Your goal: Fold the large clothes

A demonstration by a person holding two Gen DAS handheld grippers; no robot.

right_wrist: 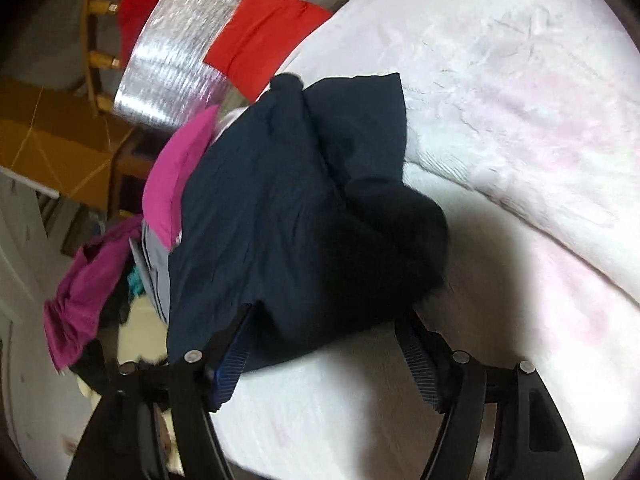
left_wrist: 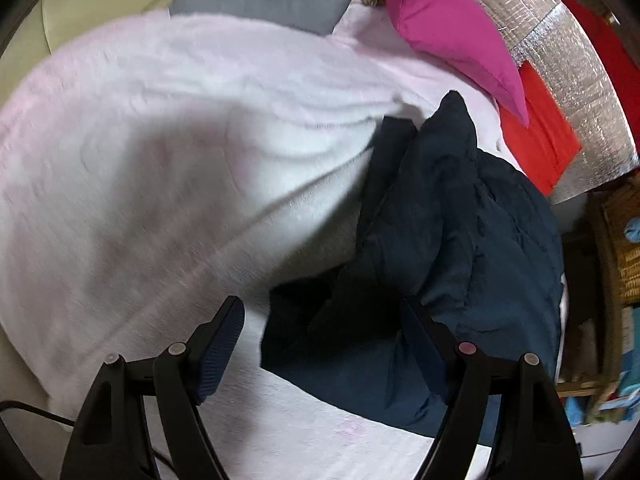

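Navy, crumpled and slightly quilted, the garment (left_wrist: 460, 240) is lying bunched on the fluffy pale pink blanket (left_wrist: 180, 140); the left gripper (left_wrist: 324, 320) and right gripper (right_wrist: 324, 332) are hovering over it, jaws apart, gripping nothing.

Soft indoor light, motion-blurred fisheye views, dark vignetted corners, and heavy shadow across the pale blanket (right_wrist: 500, 264).

A bunched garment (right_wrist: 304, 208) lies on the blanket (right_wrist: 520, 120) just ahead of the right gripper (right_wrist: 324, 336), a cushion (right_wrist: 176, 176) beyond-left.
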